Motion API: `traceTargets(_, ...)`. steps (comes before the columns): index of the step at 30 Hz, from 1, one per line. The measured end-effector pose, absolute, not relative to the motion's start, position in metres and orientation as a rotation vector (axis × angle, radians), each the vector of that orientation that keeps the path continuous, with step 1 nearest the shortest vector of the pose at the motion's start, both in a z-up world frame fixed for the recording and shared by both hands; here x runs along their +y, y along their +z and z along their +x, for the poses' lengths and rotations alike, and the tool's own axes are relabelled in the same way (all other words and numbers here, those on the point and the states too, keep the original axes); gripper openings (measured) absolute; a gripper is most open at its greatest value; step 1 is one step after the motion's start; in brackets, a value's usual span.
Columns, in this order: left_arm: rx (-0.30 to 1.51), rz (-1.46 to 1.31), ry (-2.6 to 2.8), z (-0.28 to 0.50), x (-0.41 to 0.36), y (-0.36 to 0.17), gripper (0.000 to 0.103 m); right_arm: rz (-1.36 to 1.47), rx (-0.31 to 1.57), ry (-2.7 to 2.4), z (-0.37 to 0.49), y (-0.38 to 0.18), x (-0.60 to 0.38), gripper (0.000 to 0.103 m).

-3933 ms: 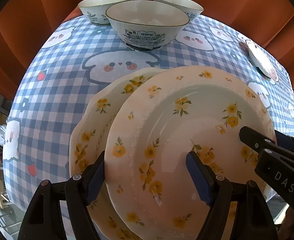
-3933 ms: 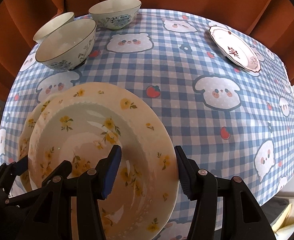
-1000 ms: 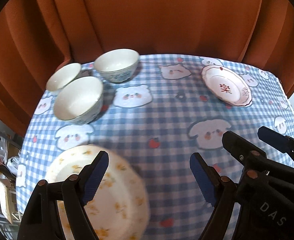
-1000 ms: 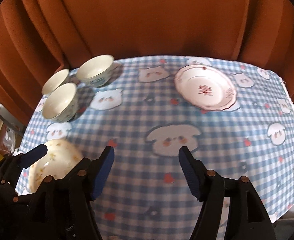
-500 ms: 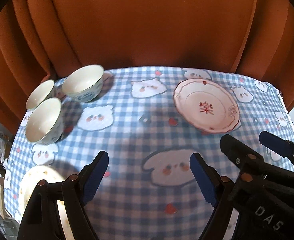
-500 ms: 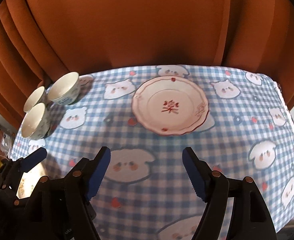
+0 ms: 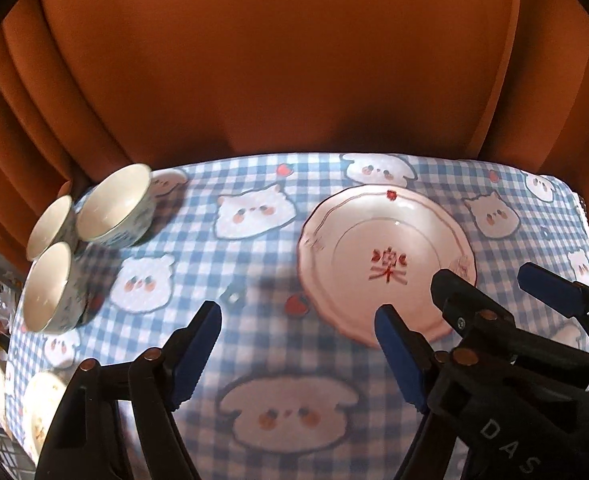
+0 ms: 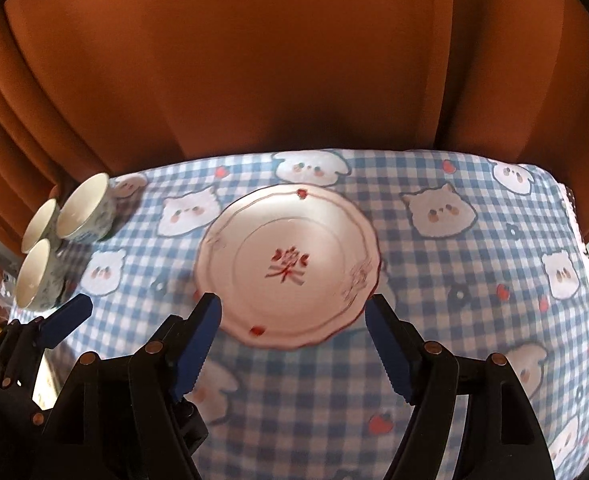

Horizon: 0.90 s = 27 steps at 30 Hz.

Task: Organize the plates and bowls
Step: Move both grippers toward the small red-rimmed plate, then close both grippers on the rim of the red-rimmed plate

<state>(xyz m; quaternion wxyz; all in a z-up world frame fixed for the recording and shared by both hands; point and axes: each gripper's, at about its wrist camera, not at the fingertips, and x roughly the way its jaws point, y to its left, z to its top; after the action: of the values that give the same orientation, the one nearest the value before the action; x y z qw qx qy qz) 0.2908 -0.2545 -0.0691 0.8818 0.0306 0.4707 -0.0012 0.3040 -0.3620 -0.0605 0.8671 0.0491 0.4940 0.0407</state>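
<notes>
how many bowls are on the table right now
3, clustered at the table's far left edge by the orange curtain: one farthest back, one at the very edge, one nearest the camera. More could sit outside the views.

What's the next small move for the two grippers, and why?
Probably ease both forward and down to the near rim of the red-patterned plate. It lies alone on the checked tablecloth, ahead of the right gripper, whose jaws are open and empty. The left gripper, empty, jaws closing, is offset to the plate's left.
</notes>
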Motion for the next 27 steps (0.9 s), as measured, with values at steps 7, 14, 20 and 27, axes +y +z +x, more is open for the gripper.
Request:
traceTargets(7, 0.994, 0.083, 0.000, 0.331, -0.273, -0.088, 0.078, 0.113, 1.058, 0.054, 0.342, -0.084, -0.383, 0.077)
traceTargets(14, 1.022, 0.066, -0.002, 0.364, -0.280, -0.112, 0.074, 0.128, 1.071, 0.038, 0.374, -0.112, -0.392, 0.078)
traceTargets(20, 1.053, 0.061, -0.009, 0.381, -0.286, -0.129, 0.070, 0.124, 1.093, 0.016, 0.394, -0.131, -0.396, 0.078)
traceTargets(27, 1.035, 0.095, -0.032, 0.385, -0.291, -0.133, 0.068, 0.119, 1.087, 0.018, 0.403, -0.143, -0.400, 0.076)
